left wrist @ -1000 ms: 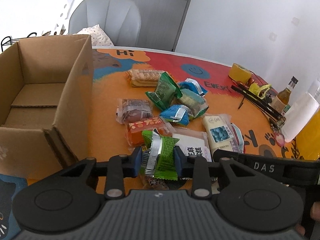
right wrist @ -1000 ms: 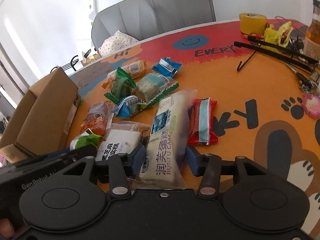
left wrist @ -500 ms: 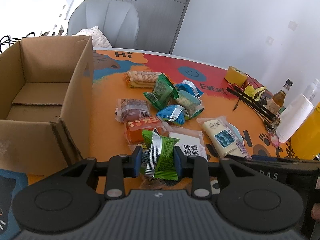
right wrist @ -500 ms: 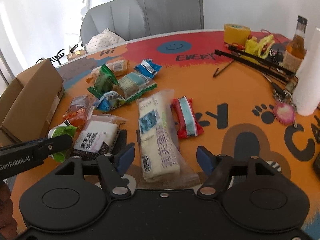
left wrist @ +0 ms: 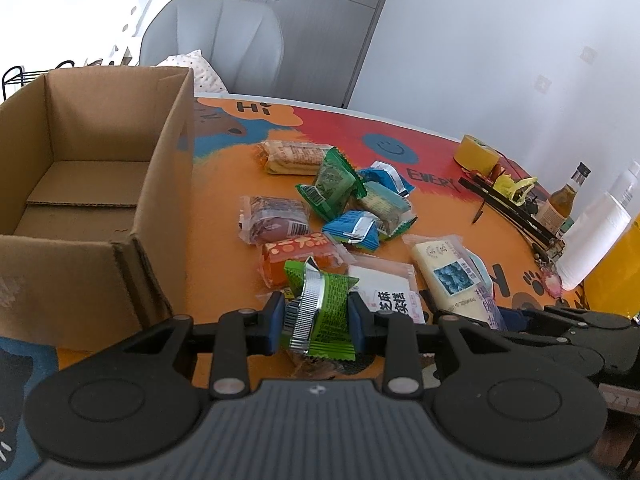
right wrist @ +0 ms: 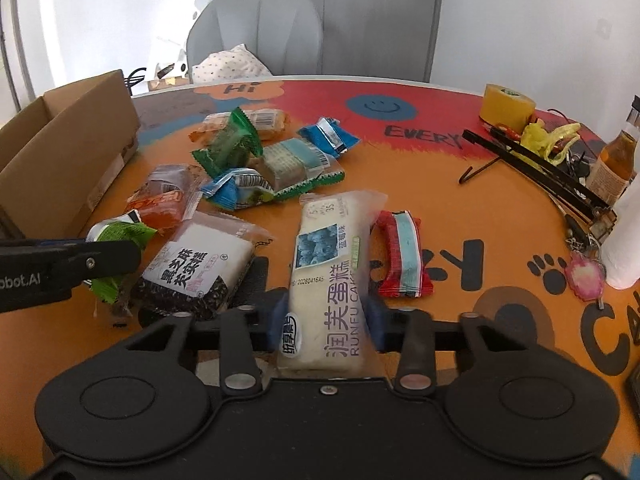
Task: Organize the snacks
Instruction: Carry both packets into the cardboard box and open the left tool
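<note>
My left gripper (left wrist: 318, 322) is shut on a small green snack packet (left wrist: 322, 312), held above the table just right of the open cardboard box (left wrist: 92, 204). The packet also shows in the right wrist view (right wrist: 120, 236). My right gripper (right wrist: 326, 326) has its blue pads closed against the near end of a long white Runfu cake pack (right wrist: 328, 264), which lies lengthwise on the table. Several more wrapped snacks (left wrist: 340, 208) lie in a loose pile on the orange table.
The box floor (left wrist: 80, 200) is bare. A red-and-blue bar (right wrist: 402, 254) lies right of the cake; a black-and-white sesame pack (right wrist: 196, 270) lies left. Yellow tape roll (right wrist: 506, 106), black rods (right wrist: 536, 164), bottle (right wrist: 616, 160) and white roll (right wrist: 624, 232) crowd the right side.
My right gripper opened wide half a second ago and has now closed again on the cake pack's near end. My left gripper keeps the green packet and has risen slightly.
</note>
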`<state>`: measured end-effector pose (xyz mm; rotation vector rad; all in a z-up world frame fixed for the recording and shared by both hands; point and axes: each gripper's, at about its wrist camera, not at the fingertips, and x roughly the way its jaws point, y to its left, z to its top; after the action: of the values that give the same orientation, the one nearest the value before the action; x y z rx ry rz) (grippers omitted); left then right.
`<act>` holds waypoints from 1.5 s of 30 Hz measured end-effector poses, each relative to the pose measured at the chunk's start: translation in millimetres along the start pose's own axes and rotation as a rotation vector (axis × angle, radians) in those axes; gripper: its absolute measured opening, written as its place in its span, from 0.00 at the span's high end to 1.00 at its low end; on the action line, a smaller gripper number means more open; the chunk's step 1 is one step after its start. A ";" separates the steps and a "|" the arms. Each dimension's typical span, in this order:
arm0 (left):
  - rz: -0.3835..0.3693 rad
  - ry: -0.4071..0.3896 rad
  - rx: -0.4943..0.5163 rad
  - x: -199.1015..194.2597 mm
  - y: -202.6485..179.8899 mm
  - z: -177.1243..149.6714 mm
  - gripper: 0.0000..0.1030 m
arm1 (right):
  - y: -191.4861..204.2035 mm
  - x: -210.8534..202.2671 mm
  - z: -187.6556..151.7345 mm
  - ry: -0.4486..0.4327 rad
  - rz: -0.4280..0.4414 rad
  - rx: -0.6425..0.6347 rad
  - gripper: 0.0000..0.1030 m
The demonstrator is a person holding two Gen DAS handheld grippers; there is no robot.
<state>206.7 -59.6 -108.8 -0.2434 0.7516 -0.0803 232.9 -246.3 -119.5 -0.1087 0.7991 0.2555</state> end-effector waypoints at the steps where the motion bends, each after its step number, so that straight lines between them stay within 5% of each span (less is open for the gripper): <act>1: -0.001 -0.002 0.001 -0.8 -0.5 0.0 0.69 | -1.5 -1.2 -0.8 -0.004 0.010 0.009 0.66; 24: -0.005 -0.099 0.018 -47.1 -3.4 12.8 0.69 | -4.9 -54.6 13.1 -0.148 0.115 0.110 0.70; 45: 0.035 -0.207 -0.017 -94.1 32.0 34.6 0.69 | 42.1 -75.0 43.6 -0.238 0.224 0.068 0.71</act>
<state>161.3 -7.0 -29.7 -0.2511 0.5502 -0.0153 201.9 -211.2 -35.2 0.0753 0.5819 0.4445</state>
